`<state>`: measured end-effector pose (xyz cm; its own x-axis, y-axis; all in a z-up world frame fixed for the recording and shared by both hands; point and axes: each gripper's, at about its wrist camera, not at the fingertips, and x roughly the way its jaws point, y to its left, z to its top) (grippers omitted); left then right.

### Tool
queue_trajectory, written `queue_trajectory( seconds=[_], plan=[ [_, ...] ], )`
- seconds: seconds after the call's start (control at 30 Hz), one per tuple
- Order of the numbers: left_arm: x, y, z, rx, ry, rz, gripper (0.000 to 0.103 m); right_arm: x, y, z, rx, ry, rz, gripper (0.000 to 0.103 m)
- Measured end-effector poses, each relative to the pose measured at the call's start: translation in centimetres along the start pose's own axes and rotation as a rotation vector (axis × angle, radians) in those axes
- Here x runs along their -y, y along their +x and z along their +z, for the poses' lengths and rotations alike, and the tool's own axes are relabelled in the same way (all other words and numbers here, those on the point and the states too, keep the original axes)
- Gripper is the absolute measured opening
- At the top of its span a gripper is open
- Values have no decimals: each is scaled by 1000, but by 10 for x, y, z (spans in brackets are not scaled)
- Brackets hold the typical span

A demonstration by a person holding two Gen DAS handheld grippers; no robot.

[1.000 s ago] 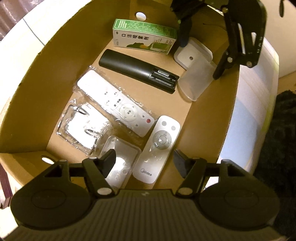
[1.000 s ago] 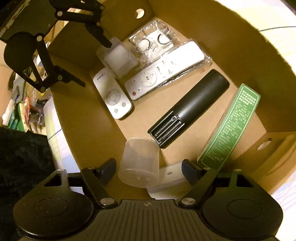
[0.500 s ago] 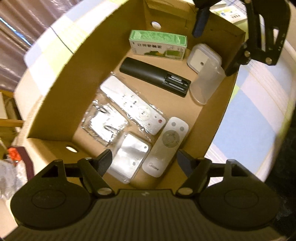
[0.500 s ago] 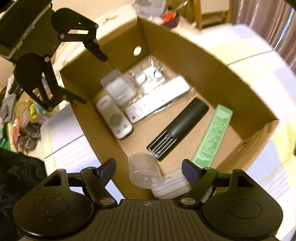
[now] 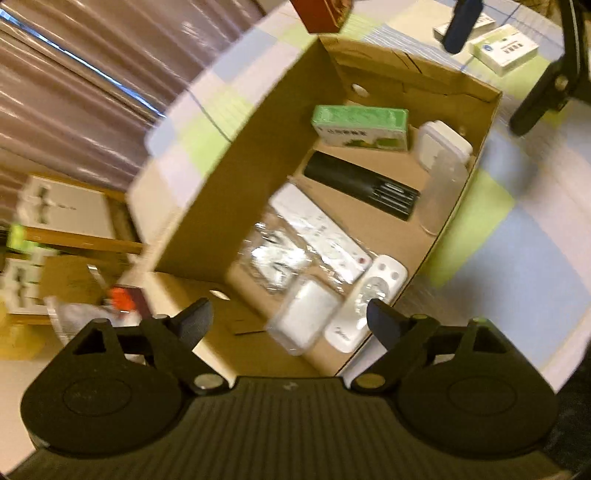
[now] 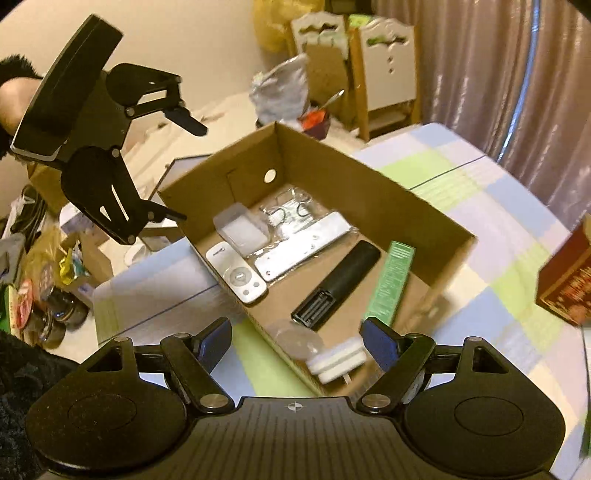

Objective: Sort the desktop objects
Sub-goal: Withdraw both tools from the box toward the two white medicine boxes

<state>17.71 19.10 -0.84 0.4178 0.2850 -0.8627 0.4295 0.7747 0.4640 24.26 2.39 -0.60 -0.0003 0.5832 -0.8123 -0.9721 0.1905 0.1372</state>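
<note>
An open cardboard box [image 5: 229, 177] [image 6: 373, 184] sits on a chequered tablecloth. Inside lie a green carton [image 5: 360, 125] [image 6: 391, 284], a black remote [image 5: 360, 186] [image 6: 338, 282], a wrapped white remote [image 5: 317, 230] [image 6: 303, 247], a small white remote [image 5: 364, 302] [image 6: 238, 275], a clear cup [image 5: 441, 192] [image 6: 291, 338], a white container [image 5: 441, 140] [image 6: 338, 360] and plastic-wrapped items [image 5: 306, 317] [image 6: 242, 230]. My left gripper [image 5: 290, 319] [image 6: 188, 170] hangs above the box's near end, jaws opening, nothing between them. My right gripper [image 6: 295, 341] [image 5: 487, 62] is open and empty above the other end.
A dark red box [image 6: 565, 284] [image 5: 321, 14] and a white carton [image 5: 504, 48] stand on the cloth beside the cardboard box. Chairs [image 6: 384, 62], a plastic bag [image 6: 280, 90] and floor clutter [image 6: 44, 280] surround the table. Curtains [image 5: 92, 66] hang behind.
Both grippers have risen out of the box and tilted up, so the whole box and the table around it now show. The left jaws have spread wider.
</note>
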Motion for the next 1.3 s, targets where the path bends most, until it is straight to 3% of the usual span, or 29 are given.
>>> queue_trajectory(
  seconds=[0.27,0.53,0.73,0.93,1.13,1.3],
  plan=[
    [28,-34,5,43,-55,36,94,28,-50,-56,50,128,-62,81],
    [55,-56,6,114,-190,16,94,42,-105,-129,126,283,-163,81],
    [95,-71,14,215,-246,-105,93,51,-123,-204,175,531,-245,81],
    [140,-76,44,331,-251,-252,93,67,-145,-264,201,764,-287,81],
    [183,-72,86,395,-177,-380,93,76,-163,-294,207,803,-334,81],
    [194,-61,113,405,-189,-414,93,83,-156,-305,137,693,-349,81]
  ],
)
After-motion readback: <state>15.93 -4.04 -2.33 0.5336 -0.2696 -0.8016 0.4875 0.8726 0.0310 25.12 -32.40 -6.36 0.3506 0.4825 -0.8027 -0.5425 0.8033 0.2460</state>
